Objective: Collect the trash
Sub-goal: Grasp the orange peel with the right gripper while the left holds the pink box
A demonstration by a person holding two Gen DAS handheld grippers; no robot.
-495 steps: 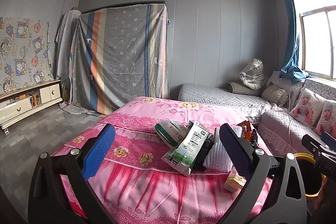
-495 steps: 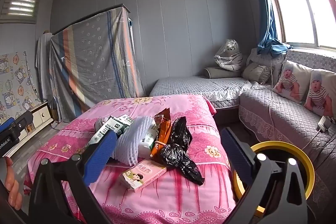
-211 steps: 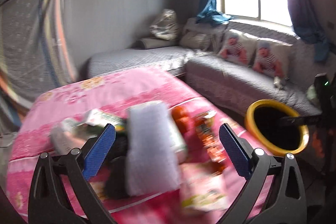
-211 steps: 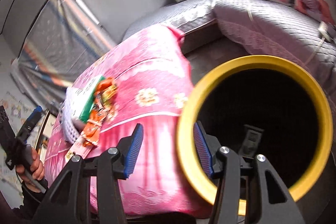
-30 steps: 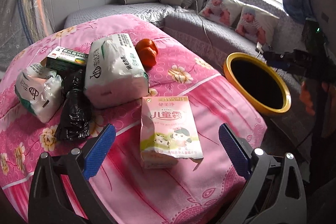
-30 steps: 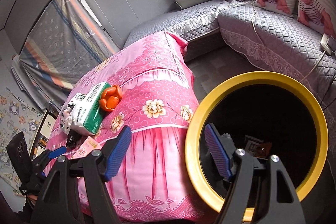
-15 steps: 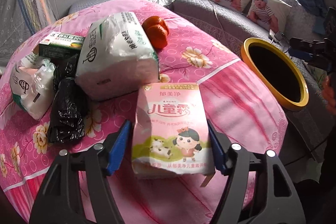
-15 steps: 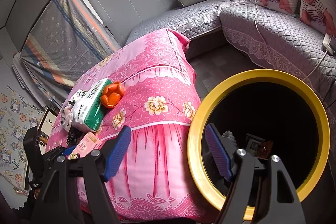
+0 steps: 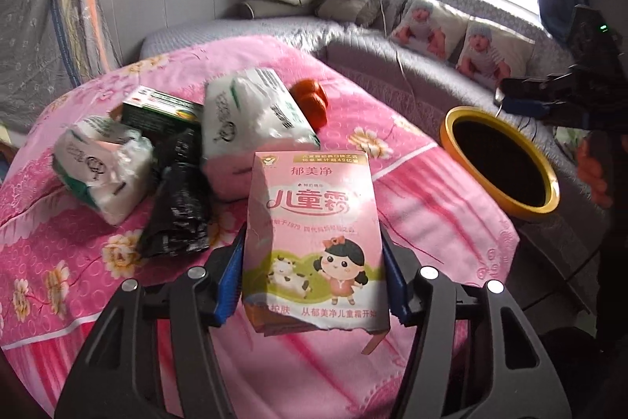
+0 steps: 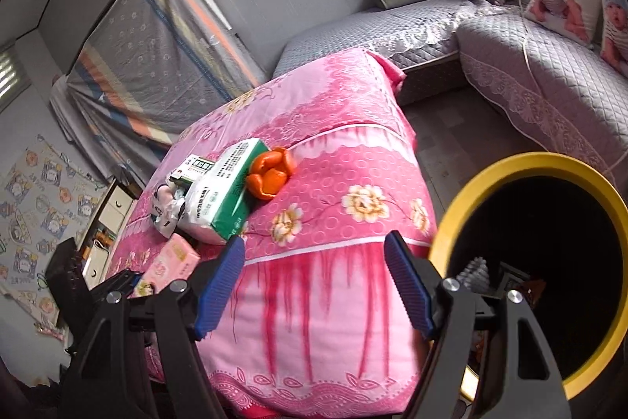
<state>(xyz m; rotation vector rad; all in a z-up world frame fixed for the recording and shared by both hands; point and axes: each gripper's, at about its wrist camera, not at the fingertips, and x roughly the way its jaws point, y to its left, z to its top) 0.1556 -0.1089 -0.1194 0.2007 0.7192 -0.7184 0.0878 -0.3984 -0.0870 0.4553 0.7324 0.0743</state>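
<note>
Left wrist view: the left gripper has the pink box right between its jaws, and the jaws are closing on it, blue pads against both side walls.
Box: tilted up off the pink bedspread, far end pointing away from the jaws, torn flap hanging at the near edge.
Ahead of the jaws: a black bag just left of the box, a white tissue pack beyond it, orange peel past that.
Further left: a second tissue pack and a green box, all bunched together on the bedspread.
Bin: yellow-rimmed bin, well off to the right of the jaws, beside the bed.
Right wrist view: the right gripper has its jaws standing apart, nothing between them, just bedspread hanging below.
Bin from here: the rim sits just right of the right-hand jaw, with scraps visible down inside.
Left gripper from here: seen at far left, with the pink box in it.
</note>
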